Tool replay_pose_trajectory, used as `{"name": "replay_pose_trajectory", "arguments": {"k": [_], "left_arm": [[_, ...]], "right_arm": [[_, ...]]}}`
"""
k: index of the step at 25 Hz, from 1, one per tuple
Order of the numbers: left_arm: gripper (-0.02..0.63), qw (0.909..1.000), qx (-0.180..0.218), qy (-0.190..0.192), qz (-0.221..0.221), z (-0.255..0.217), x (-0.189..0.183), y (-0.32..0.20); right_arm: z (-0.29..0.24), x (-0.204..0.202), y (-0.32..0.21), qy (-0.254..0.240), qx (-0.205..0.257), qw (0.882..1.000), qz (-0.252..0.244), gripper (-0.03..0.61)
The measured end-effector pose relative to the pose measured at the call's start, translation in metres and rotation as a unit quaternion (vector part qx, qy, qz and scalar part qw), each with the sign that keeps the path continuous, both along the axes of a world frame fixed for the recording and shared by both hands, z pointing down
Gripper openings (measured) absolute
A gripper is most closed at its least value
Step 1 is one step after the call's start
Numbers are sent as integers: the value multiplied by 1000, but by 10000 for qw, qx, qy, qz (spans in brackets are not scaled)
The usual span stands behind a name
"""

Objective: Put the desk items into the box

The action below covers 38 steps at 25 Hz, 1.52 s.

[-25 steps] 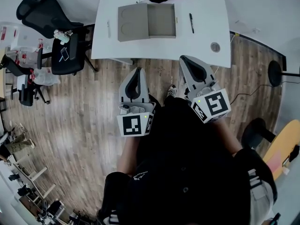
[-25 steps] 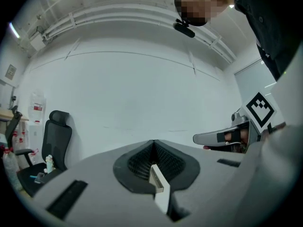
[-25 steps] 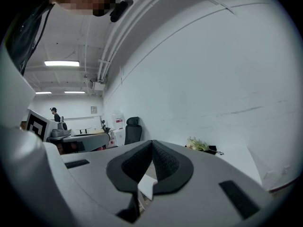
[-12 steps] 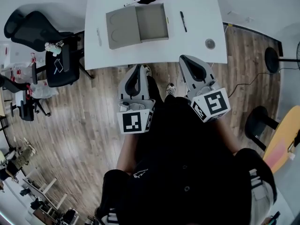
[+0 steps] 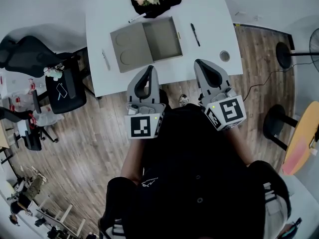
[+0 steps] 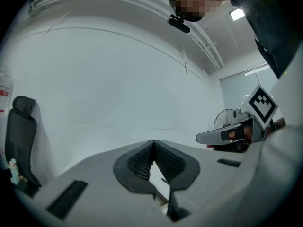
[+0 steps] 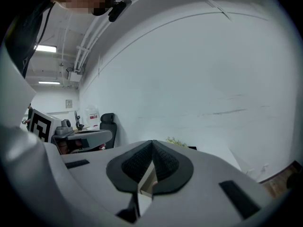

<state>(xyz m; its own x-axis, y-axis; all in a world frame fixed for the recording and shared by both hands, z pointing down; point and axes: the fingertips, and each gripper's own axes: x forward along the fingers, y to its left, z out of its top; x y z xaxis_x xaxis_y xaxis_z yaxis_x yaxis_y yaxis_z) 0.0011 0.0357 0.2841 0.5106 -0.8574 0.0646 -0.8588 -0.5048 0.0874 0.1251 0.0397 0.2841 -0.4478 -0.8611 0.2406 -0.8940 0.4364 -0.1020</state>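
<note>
A: Where's the cardboard box (image 5: 162,36)?
B: Open on the white desk (image 5: 209,4), with its lid (image 5: 130,54) flat at its left. A black pen (image 5: 195,35) lies just right of it.
A: And the claws?
B: The left gripper (image 5: 148,69) and right gripper (image 5: 202,63) hover at the desk's near edge, both with jaws closed together, holding nothing.

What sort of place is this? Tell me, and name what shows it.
Probably an office or lab workroom: a white desk with an open box and a pen on it, black office chairs beside it, and a wood-plank floor.
</note>
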Motion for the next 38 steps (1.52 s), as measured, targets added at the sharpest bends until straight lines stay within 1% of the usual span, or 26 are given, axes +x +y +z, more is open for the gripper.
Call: {"name": "replay_pose_trajectory", "arguments": {"k": [5, 10, 16, 19, 22, 25, 29, 32, 36, 38], "left_arm": [[8, 9997, -13, 28, 245, 3, -26, -43], [8, 9990, 21, 79, 435, 7, -46, -68], [8, 9984, -68, 168, 539, 16, -72, -89], [8, 9985, -71, 175, 512, 21, -83, -94], [8, 9985, -177, 228, 457, 26, -89, -97], [8, 9983, -260, 234, 458, 32, -88, -102], [8, 9985, -294, 200, 426, 39, -85, -104], [8, 9989, -310, 196, 291, 37, -82, -111], [8, 9991, -378, 154, 77, 40, -81, -117], [8, 9994, -251, 210, -73, 35, -83, -121]], "right_arm": [[-1, -29, -35, 82, 23, 9999, 138, -2], [2, -54, -56, 201, 1, 9997, 168, -2], [7, -75, -82, 531, -20, 9986, 25, -2], [11, -83, -90, 713, -36, 9974, -103, -2], [13, -85, -99, 803, -78, 9966, -182, -2], [16, -84, -111, 1006, -128, 9940, -412, -1], [19, -87, -128, 1394, -113, 9866, -842, 0], [19, -88, -146, 1508, -180, 9809, -1216, -1], [19, -87, -169, 1754, -254, 9689, -1729, -1], [19, -90, -179, 1817, -257, 9635, -1949, -2]]}}
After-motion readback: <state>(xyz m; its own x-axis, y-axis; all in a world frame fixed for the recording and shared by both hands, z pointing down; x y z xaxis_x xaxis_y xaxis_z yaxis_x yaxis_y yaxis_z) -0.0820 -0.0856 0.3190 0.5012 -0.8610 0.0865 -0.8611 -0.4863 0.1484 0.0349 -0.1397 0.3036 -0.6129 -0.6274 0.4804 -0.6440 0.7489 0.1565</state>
